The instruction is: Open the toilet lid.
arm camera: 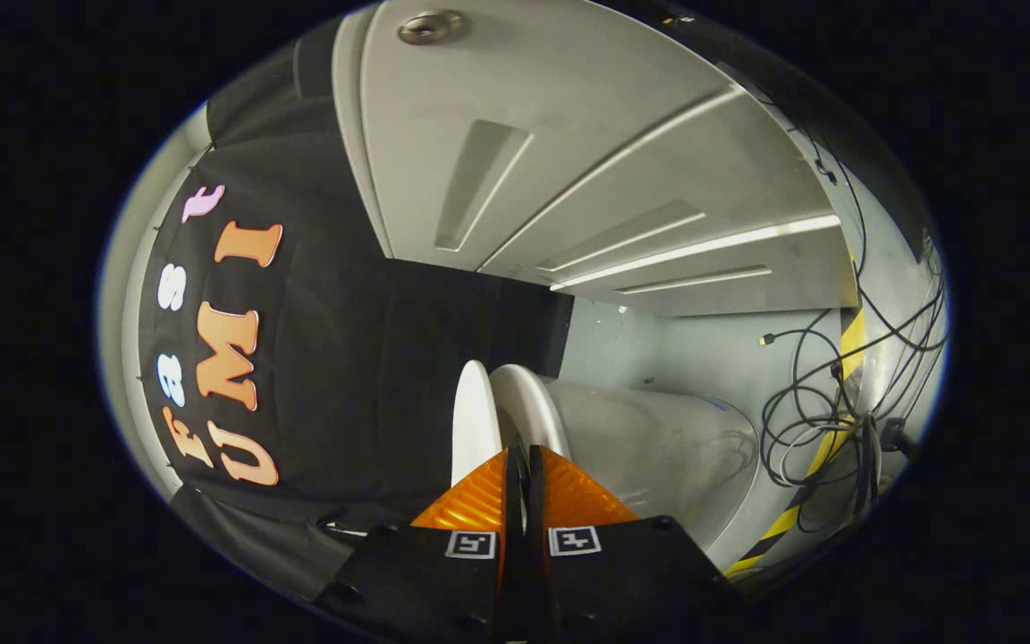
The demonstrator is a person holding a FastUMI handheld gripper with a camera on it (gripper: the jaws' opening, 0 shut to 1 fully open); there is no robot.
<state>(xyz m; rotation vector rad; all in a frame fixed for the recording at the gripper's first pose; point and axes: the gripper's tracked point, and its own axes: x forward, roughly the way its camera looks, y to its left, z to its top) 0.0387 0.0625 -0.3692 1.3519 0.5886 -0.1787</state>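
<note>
Two fingers press together at the near end of the view, so the gripper sits closed with barely a slit between its tips and nothing clamped in there. Just ahead of those tips, and seen with the whole scene rolled onto its side, comes the toilet: a pale bowl stretching away from the fingers toward a tangle of cables. Its lid shows as a thin white disc, edge-on, standing apart from the seat ring with a dark gap between the two, so the lid is swung off the seat. The fingertips line up with that gap, though whether they touch either piece is not clear.

Beyond the lid hangs the black cloth wall. Past the toilet runs a grey panelled door with a round metal fitting at its far end. Black wires loop over a pale surface beside the bowl, and a yellow-and-black striped tape runs along there under the cables.
</note>
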